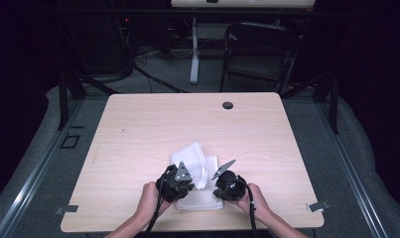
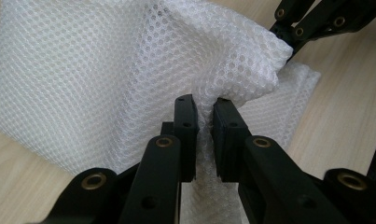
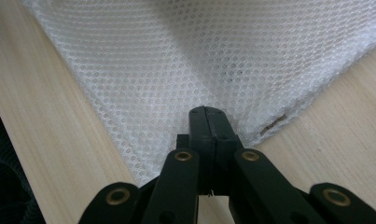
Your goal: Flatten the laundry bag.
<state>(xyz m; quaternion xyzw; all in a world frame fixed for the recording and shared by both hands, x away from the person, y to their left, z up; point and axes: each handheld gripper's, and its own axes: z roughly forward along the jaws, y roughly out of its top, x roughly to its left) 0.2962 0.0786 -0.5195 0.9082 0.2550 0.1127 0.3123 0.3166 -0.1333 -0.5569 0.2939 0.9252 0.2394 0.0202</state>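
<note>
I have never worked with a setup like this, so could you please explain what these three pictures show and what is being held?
No robot arm here: a person sits at a wooden table and holds a handheld two-jaw tool in each hand. The high view looks down from above; the left gripper is on the left, the right gripper on the right. The other two pictures come from small cameras riding on each gripper, looking along its black jaws.

On the table lies one thing, a white mesh cloth, partly folded. In the left gripper view the left gripper pinches a bunched fold of the cloth between its jaws. In the right gripper view the right gripper has its jaws shut tight at the edge of the cloth; whether it actually grips a thin layer there is hard to tell.
</note>
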